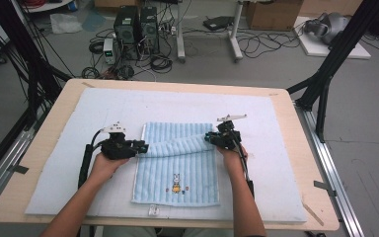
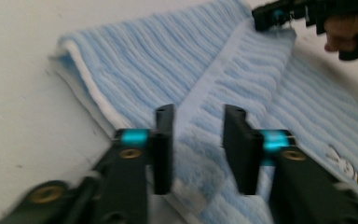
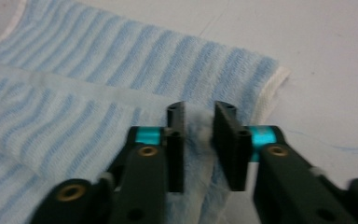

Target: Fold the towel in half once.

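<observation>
Blue striped towel (image 1: 176, 168) flat on the white mat (image 1: 54, 163) covering the counter (image 1: 39, 148), mid-fold: far edge pulled over toward the near side, forming a rolled ridge running left to right across the middle. Embroidered rabbit (image 1: 176, 183) on the near part, uncovered.

Left gripper (image 1: 140, 147) at the left end of the ridge. Fingers (image 2: 164, 144) partly apart in the left gripper view, folded towel edge lying between them; pads look clear of the cloth on both sides, so likely no grip there, though blur makes it hard to be sure.

Right gripper (image 1: 211, 138) at the right end of the ridge. Fingers (image 3: 176, 149) nearly closed, pinching a bunched fold of towel edge (image 3: 198, 135); right corner of the lower layer visible just beyond on the mat.

Handling, judged: light, soft, limp terry; no stiffness, sags between holds, ridge collapses if one end lets go. Not slippery, not fragile. Best hold at the hemmed edge or corners, both ends together, shallow pinch through top layer only to avoid dragging the lower layer.
</observation>
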`<state>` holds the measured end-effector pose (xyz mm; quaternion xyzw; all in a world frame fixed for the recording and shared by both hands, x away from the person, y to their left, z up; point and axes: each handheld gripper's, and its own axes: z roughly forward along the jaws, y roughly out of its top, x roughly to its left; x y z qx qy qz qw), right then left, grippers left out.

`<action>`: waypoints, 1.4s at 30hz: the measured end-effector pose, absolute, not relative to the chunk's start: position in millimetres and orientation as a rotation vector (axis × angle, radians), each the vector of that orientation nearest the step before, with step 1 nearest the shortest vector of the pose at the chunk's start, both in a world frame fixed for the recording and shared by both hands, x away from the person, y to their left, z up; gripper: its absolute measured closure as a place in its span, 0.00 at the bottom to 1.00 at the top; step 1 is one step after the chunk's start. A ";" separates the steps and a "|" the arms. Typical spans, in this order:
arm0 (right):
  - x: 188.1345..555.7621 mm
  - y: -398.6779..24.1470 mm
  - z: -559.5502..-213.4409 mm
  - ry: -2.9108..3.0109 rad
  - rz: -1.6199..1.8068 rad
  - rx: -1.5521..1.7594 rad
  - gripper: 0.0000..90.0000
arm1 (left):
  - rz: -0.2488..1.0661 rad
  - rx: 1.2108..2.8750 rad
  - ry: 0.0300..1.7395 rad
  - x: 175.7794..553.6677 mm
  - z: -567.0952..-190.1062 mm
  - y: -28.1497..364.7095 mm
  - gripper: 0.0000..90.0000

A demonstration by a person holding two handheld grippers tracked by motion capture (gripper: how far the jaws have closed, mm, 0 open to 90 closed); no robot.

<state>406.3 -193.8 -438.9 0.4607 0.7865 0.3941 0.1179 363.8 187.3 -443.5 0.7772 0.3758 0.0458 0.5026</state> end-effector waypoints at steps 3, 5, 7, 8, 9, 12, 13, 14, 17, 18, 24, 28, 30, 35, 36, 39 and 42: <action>402.5 -194.3 -437.2 2.318 1.138 1.319 0.94 | 0.144 1.942 0.886 358.3 -447.4 183.8 0.98; 398.9 -195.1 -433.9 2.315 1.146 1.302 0.94 | 0.154 1.933 0.886 355.8 -447.8 184.2 0.99; 396.7 -195.2 -431.8 2.314 1.154 1.289 0.94 | 0.160 1.930 0.882 354.7 -447.3 185.3 0.99; 391.3 -196.0 -427.2 2.300 1.187 1.262 0.94 | 0.155 1.908 0.882 352.5 -446.4 187.7 0.99; 388.6 -196.6 -425.8 2.298 1.195 1.254 0.94 | 0.156 1.899 0.880 351.6 -445.7 188.4 0.99; 378.9 -199.7 -424.6 2.299 1.215 1.235 0.94 | 0.156 1.869 0.868 347.7 -442.8 190.8 0.99; 375.1 -201.5 -424.3 2.293 1.231 1.242 0.94 | 0.156 1.869 0.868 347.7 -442.8 190.8 0.99; 371.8 -203.9 -424.4 2.281 1.259 1.245 0.94 | 0.159 1.866 0.858 345.5 -441.4 191.5 0.99; 364.3 -208.6 -425.8 2.277 1.274 1.240 0.94 | 0.167 1.855 0.865 343.4 -442.0 192.1 1.00; 362.0 -209.3 -426.1 2.280 1.275 1.243 0.94 | 0.168 1.856 0.865 343.1 -442.1 193.1 1.00; 350.4 -209.9 -425.0 2.277 1.324 1.208 0.94 | 0.191 1.833 0.861 338.3 -441.0 197.2 0.99; 347.7 -209.0 -427.4 2.283 1.330 1.209 0.94 | 0.285 1.790 0.933 340.3 -444.2 199.5 0.58; 347.8 -208.8 -430.0 2.283 1.339 1.195 0.96 | 0.277 1.809 0.925 340.6 -445.6 197.1 0.57; 346.2 -207.7 -432.8 2.292 1.344 1.207 0.96 | 0.272 1.884 0.931 341.8 -450.4 189.3 0.69; 346.5 -208.4 -432.9 2.289 1.348 1.202 0.96 | 0.289 1.904 0.910 340.5 -449.8 187.5 0.76; 345.9 -210.1 -432.1 2.285 1.357 1.208 0.97 | 0.299 1.919 0.902 338.7 -449.3 187.4 0.95; 344.2 -211.4 -430.6 2.280 1.370 1.212 0.97 | 0.281 1.898 0.904 337.5 -447.4 190.5 0.95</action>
